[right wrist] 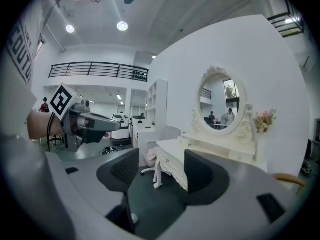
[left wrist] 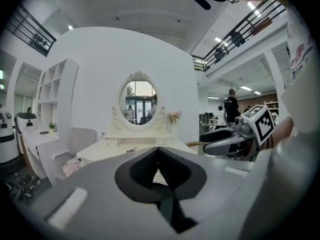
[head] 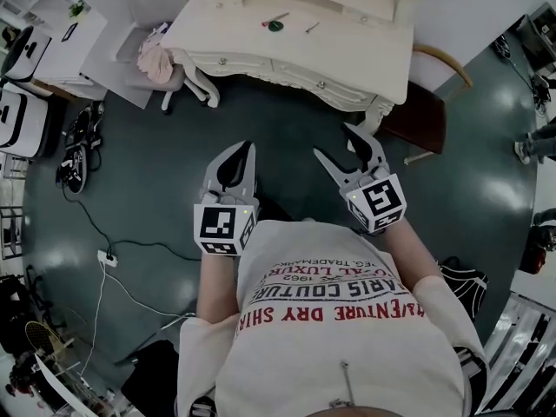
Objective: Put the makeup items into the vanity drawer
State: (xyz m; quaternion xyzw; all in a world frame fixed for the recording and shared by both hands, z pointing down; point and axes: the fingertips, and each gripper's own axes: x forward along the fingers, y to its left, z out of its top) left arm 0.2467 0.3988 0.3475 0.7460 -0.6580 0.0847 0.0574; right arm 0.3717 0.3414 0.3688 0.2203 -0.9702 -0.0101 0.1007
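Now L tongs point(head: 248, 147) closed, R tongs point(head: 333, 141) spread, facing vanity point(head: 347, 46).

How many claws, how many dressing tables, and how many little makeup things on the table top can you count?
Claws: 2 (left claw, right claw)
Dressing tables: 1 (dressing table)
Little makeup things: 3 (red stick, dark round thing, grey stick)
Total: 6
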